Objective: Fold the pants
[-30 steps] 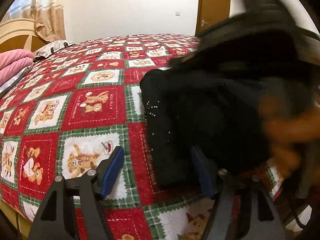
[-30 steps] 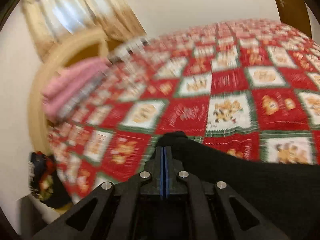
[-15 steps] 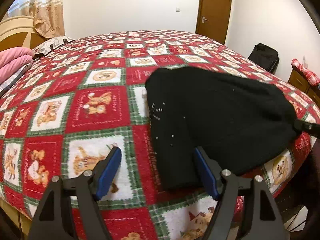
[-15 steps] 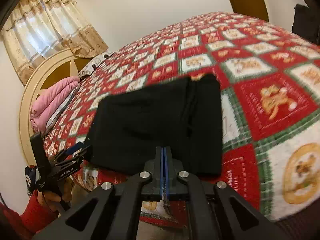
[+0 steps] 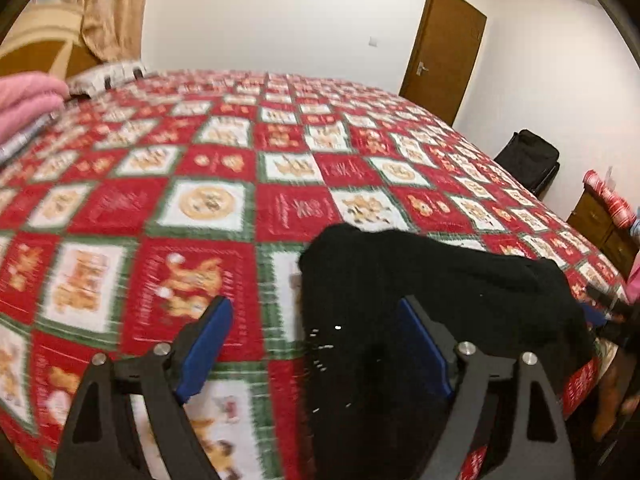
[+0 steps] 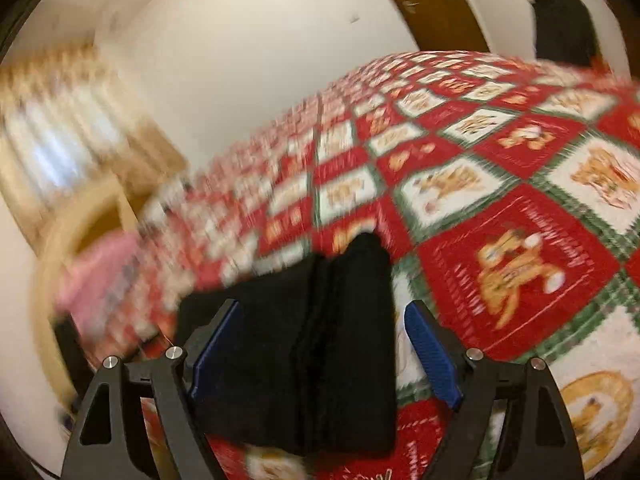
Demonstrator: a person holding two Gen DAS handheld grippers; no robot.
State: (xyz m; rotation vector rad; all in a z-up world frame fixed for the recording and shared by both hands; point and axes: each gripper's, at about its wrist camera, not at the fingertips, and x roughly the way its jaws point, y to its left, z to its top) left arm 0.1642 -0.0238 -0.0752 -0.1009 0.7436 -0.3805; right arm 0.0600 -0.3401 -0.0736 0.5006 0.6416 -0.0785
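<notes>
Left tool (image 5: 316, 344) and right tool (image 6: 324, 350) at the close of a fold. Both tools were released and their jaws were opening; the pads pressed on nothing, though the black pants (image 5: 432, 304) lay on the bedspread below and between the pads of each. The pants formed a compact, layered rectangle near the front edge of the bed (image 5: 224, 200), one end toward each tool. Judged from this, the main folds were done; at most a final halving or smoothing was left. The bundle's near side lay close to the mattress edge, so little margin existed there, whereas the quilt beyond it was bare up to the pink bedding (image 5: 28, 100) at the headboard, giving ample room for moving.
</notes>
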